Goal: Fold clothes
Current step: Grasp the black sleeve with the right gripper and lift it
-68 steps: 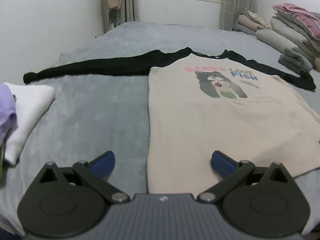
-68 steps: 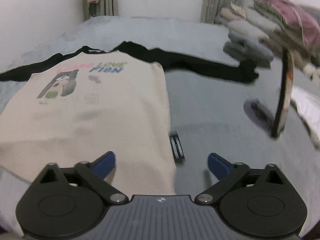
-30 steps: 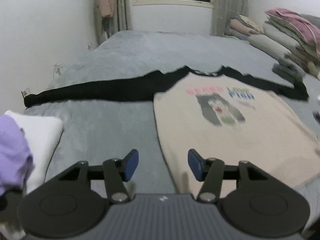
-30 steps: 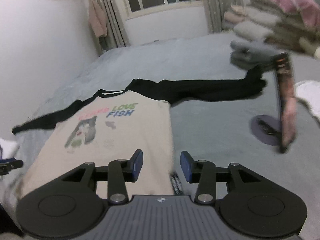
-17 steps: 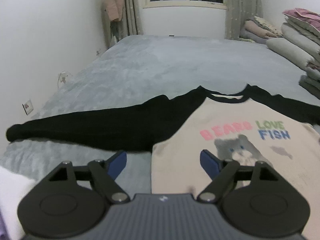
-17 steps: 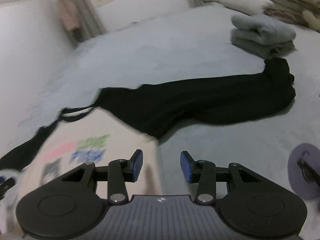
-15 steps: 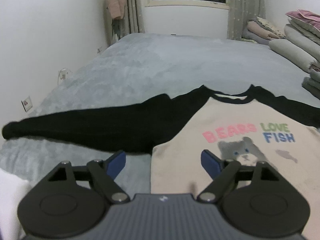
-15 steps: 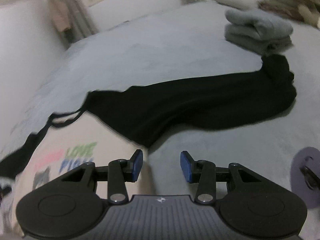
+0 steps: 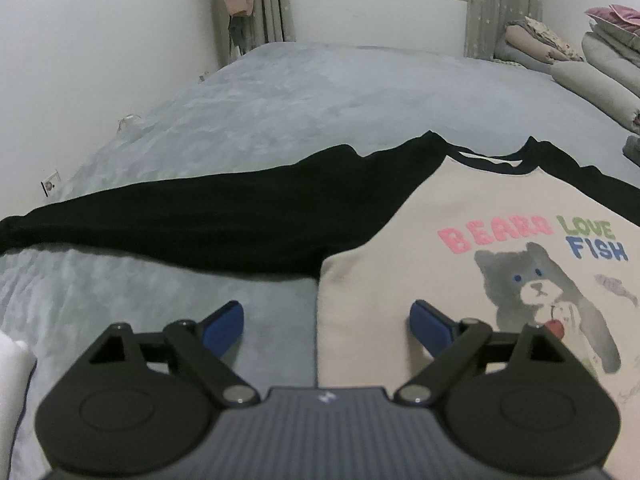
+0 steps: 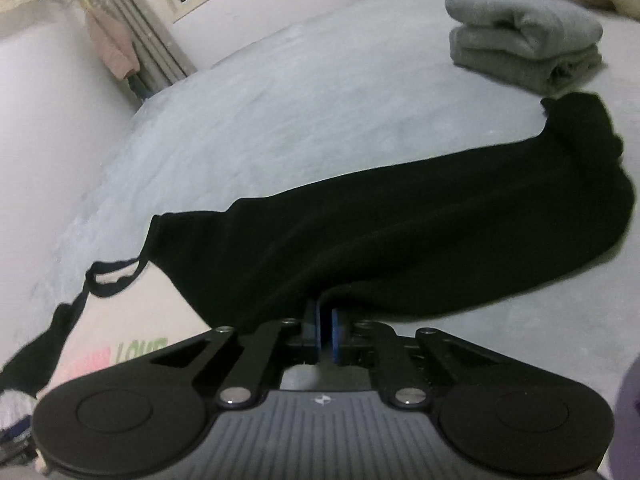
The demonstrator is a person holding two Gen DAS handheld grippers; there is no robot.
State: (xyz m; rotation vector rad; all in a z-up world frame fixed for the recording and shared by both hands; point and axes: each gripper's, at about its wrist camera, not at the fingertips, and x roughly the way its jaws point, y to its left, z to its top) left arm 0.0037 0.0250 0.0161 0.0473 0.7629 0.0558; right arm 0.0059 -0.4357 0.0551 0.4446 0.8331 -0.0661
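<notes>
A cream long-sleeved shirt (image 9: 400,248) with a bear print and black sleeves lies flat on the grey bed (image 9: 320,92). Its left black sleeve (image 9: 200,224) stretches out to the left. My left gripper (image 9: 326,320) is open low over the shirt's left side edge, just below the armpit, with one finger over the bed and one over the cream cloth. In the right wrist view the right black sleeve (image 10: 440,232) runs out to the right. My right gripper (image 10: 326,320) is shut on that sleeve's lower edge near the armpit.
Folded grey clothes (image 10: 524,44) sit just beyond the right cuff. Stacked bedding (image 9: 600,68) fills the bed's far right. A white folded cloth (image 9: 12,368) lies at the near left. The wall with a socket (image 9: 50,183) borders the bed's left side.
My right gripper has moved forward to the right sleeve's underside and its fingers have gone from slightly apart to shut on the cloth. The left gripper has edged nearer the armpit, still open.
</notes>
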